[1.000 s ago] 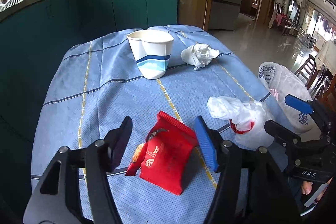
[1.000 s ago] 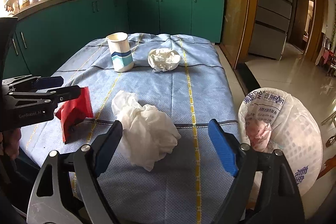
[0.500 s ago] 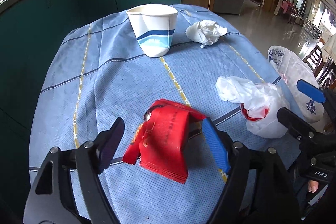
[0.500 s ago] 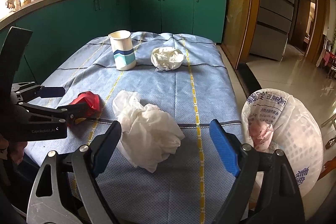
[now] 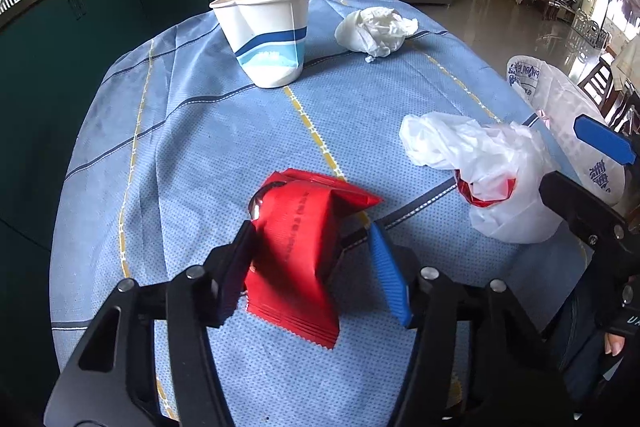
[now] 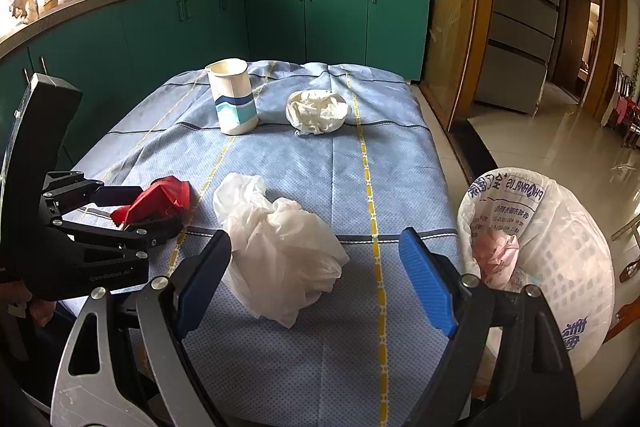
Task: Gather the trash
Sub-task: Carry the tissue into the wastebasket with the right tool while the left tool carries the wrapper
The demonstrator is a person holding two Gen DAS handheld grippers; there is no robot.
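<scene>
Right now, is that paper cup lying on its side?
No, the paper cup stands upright on the blue tablecloth, open end up.

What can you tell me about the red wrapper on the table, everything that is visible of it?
The red wrapper is a glossy foil-like snack packet with crimped, zigzag ends and faint printed characters. It looks torn open at the far end, showing a silvery inside, and is buckled into a raised fold. It lies on the blue tablecloth, near its front edge, between the jaws of the left gripper; the left jaw touches it, the blue one seems slightly apart.
</scene>
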